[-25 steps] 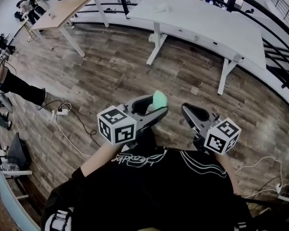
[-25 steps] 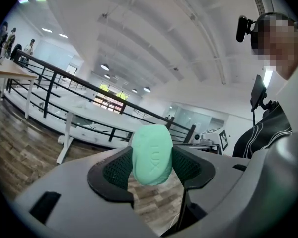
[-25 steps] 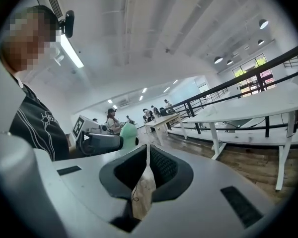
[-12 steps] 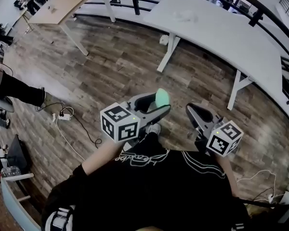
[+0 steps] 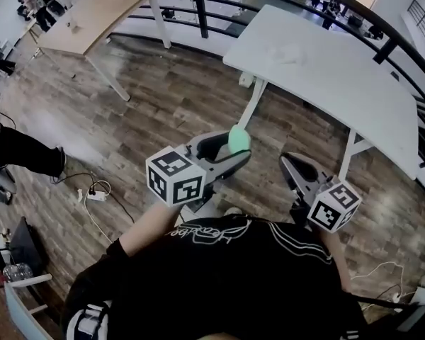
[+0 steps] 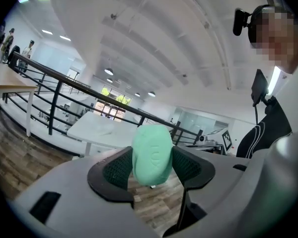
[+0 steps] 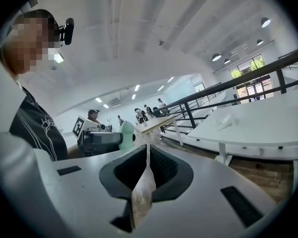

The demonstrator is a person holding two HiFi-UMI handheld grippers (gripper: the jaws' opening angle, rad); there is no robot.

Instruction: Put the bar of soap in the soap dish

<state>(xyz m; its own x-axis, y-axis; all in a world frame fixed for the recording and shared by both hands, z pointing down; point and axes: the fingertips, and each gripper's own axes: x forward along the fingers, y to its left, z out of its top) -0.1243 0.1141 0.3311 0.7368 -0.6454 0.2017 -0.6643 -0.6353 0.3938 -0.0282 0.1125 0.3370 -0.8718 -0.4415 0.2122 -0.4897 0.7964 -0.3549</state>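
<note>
A mint-green bar of soap [image 5: 239, 139] stands upright between the jaws of my left gripper [image 5: 235, 151], which is shut on it at waist height over the wooden floor. In the left gripper view both dark pads [image 6: 114, 167] press the soap [image 6: 152, 154] from either side. My right gripper [image 5: 289, 163] is beside it on the right, shut, with nothing between its jaws [image 7: 148, 150]. The right gripper view also shows the soap [image 7: 126, 133] at the left gripper's tip. A small pale thing [image 5: 287, 54] lies on the white table [image 5: 340, 76] ahead; I cannot tell what it is.
The white table's legs [image 5: 249, 115] stand just ahead of the grippers. A wooden table [image 5: 95, 13] is at the far left, with a black railing [image 5: 198, 6] behind both. A power strip and cables [image 5: 92, 193] lie on the floor at the left, next to a person's leg [image 5: 25, 151].
Both grippers and the camera have travelled forward across the floor toward the white table, which is now nearer. The soap has stayed in the left gripper's jaws, and the right has stayed shut.
</note>
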